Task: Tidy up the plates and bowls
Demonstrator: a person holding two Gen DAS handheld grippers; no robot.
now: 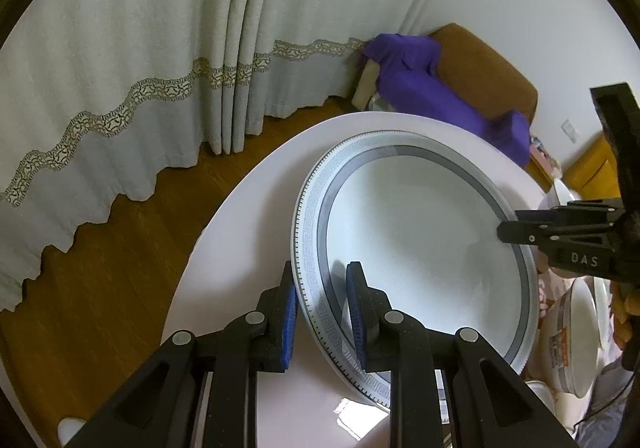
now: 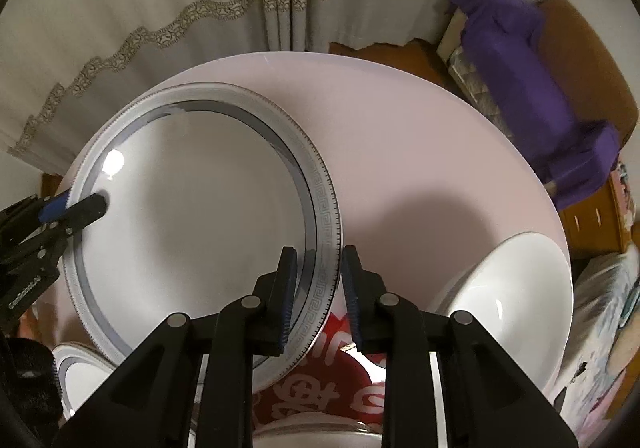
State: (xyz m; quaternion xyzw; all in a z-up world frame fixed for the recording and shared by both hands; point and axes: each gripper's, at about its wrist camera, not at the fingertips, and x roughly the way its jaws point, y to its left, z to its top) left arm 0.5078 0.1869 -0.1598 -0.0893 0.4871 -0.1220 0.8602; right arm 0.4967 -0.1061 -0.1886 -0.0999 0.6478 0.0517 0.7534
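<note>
Plate (image 1: 412, 248) first: the large one with the grey key-pattern rim is the thing in hand, and you have it from both sides, lifted and tilted above the round white table (image 1: 240, 215). Your left gripper (image 1: 322, 318) is clenched on the near rim, one blue pad under the edge and one over it. Your right gripper (image 2: 318, 298) straddles the opposite rim; its jaws look closed onto the patterned band, though from its own camera a sliver of gap on the outer pad makes the contact hard to confirm.

Around the plate, a white bowl (image 2: 516, 288) sits just to its right on the table edge, a smaller rimmed plate (image 2: 80, 372) lies below its left side, and a red printed item (image 2: 332, 380) shows beneath its near edge, between the right gripper's fingers. In the left wrist view a patterned bowl (image 1: 572, 344) stands near the plate's right side, close to the right gripper.

Judging from this, you are mid-carry: the big plate is picked up and not yet placed. The next move calls for keeping both grips level with each other so the plate does not twist, then lowering it flat where the stack should begin, probably as the base, since it is the widest piece. Mind the white bowl and the smaller plate as you lower it; both are close enough to clip. Release only once the underside rests fully.
</note>
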